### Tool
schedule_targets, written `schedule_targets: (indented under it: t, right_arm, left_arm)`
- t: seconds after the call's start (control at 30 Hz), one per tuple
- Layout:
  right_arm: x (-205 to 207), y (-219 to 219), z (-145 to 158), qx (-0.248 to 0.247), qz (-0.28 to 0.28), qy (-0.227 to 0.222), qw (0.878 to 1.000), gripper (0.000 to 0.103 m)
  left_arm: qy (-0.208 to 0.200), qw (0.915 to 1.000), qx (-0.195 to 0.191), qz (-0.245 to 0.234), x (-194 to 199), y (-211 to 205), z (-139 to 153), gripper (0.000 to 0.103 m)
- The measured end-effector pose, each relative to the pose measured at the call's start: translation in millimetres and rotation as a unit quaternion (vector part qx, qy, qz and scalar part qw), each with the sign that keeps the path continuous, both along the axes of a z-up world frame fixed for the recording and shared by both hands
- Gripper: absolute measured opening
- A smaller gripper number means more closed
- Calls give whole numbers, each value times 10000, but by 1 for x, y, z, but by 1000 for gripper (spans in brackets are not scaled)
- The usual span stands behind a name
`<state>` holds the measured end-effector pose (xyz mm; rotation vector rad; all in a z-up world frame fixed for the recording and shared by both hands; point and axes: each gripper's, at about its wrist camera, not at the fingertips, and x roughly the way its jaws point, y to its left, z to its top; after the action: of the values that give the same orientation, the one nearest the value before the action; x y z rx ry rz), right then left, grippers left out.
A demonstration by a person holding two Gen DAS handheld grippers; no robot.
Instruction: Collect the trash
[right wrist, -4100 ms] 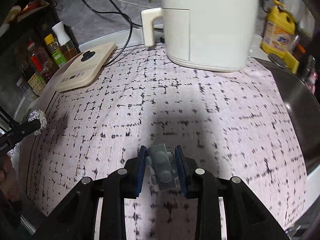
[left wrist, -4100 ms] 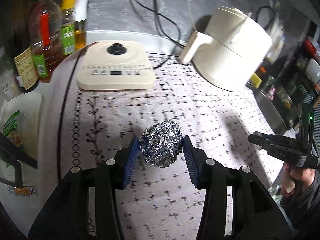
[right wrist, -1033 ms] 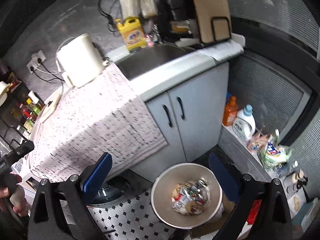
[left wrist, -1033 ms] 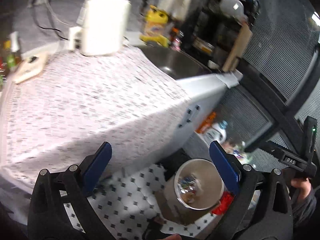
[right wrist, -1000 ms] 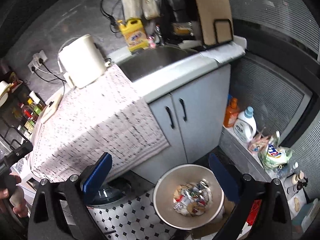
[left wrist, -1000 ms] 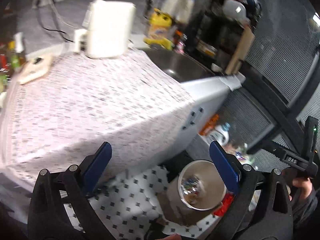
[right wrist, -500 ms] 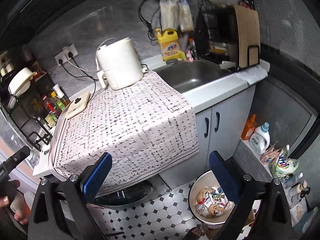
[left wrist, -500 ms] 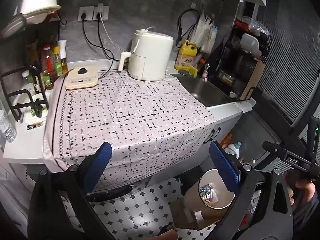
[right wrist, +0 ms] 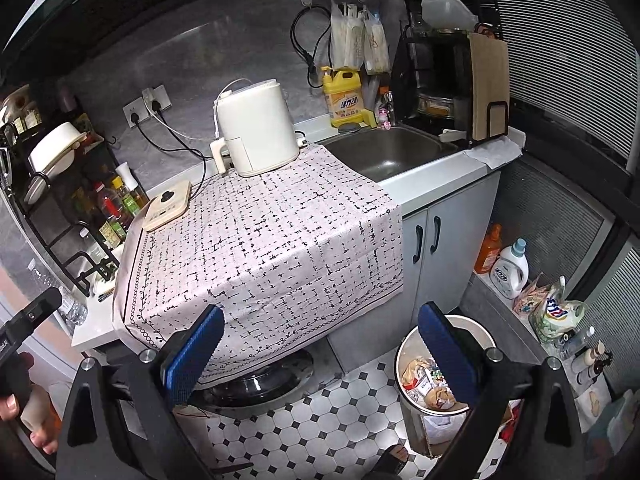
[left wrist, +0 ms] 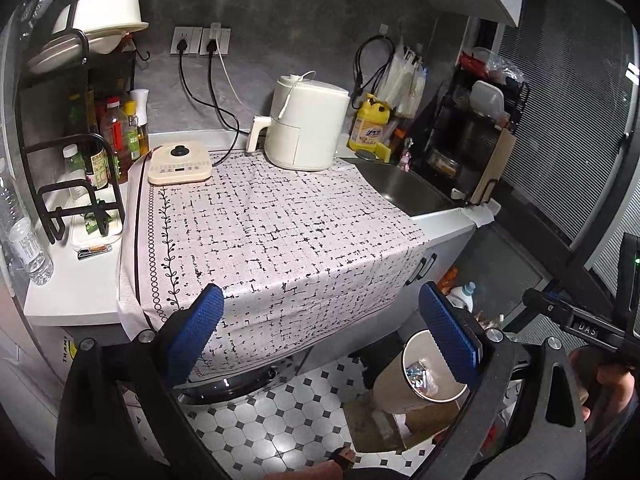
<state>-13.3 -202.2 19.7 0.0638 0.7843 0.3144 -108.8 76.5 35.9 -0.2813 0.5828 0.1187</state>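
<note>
Both hand-held grippers, left (left wrist: 320, 336) and right (right wrist: 318, 350), gape empty; missed scraps on the table (left wrist: 280, 216) could stay uncollected.

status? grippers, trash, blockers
Left gripper open, empty. Right gripper open, empty. Trash in the bin on the floor; patterned cloth shows no trash. Nothing in the way.
</note>
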Motion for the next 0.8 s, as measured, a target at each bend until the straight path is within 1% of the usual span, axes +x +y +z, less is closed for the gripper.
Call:
schedule_targets:
  t: [0.17, 0.4, 0.8]
  right_arm:
    - [-17, 6, 5, 23, -35, -44, 10000, 95]
    - [-30, 14, 13, 76, -10, -128, 9999, 95]
    - [-41, 25, 12, 127, 63, -167, 9998, 95]
  left_arm:
    - [-103, 9999, -13, -13, -15, 3, 6, 97]
    - [-194, 9998, 54, 0, -31, 8, 12, 97]
    - [-162, 9998, 59, 18, -44, 11, 9, 97]
